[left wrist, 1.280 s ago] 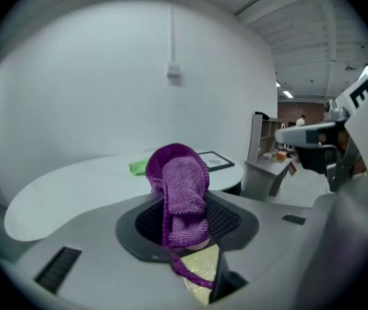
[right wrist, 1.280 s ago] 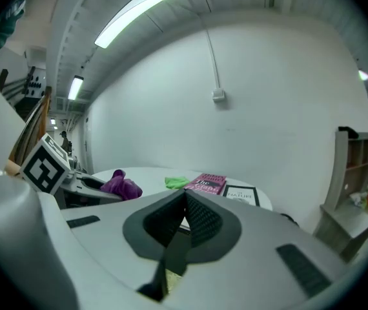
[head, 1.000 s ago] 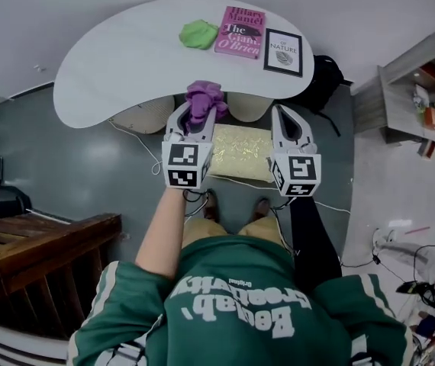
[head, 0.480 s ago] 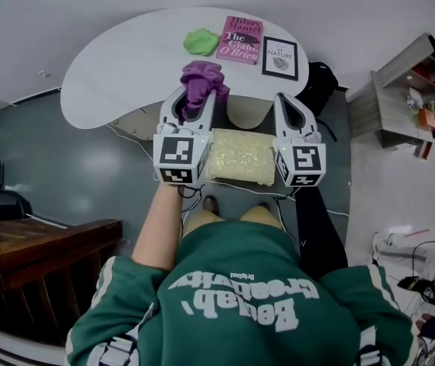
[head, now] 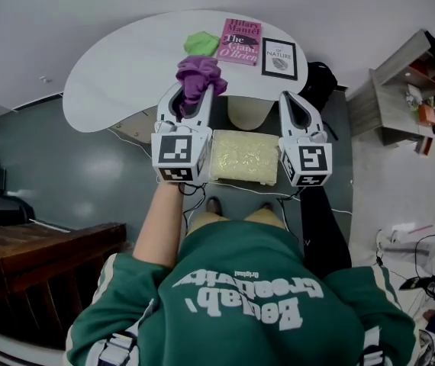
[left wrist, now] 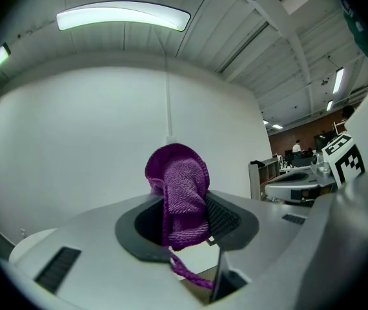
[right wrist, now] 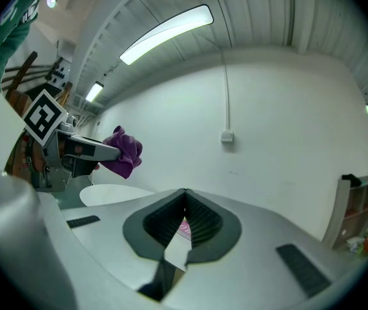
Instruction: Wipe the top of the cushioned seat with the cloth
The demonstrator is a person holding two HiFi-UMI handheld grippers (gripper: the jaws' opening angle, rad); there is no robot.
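The purple cloth [head: 198,73] is clamped in the left gripper [head: 194,102]; the left gripper view shows it pinched between the two dark pads, a bunched fold standing up past the tips and a loose thread hanging below. From the head view that gripper is held up in the air with the cloth over the near edge of the white desk [head: 118,67], so the cloth is clear of the pale yellow cushioned seat [head: 242,157], which sits lower down between the two grippers and just ahead of the person's feet. The right gripper [head: 294,104] hangs level with the left on the other side of the seat, its jaws pressed together at the tips with nothing between them. On the desk beyond lie a green cloth [head: 200,43], a pink book [head: 239,40] and a black-bordered book [head: 279,58], all well apart from the seat. Judging by this, the cloth is in hand but no wiping contact is being made: the step is bringing it to the cushion. The next move calls for lowering the left gripper and drawing it back toward the person until the bunched fold, not the hard jaw tips, presses on the seat top, then sweeping across the whole surface; the gripper will likely need tilting so the cloth meets the cushion first, and the grip must hold as the fabric drags
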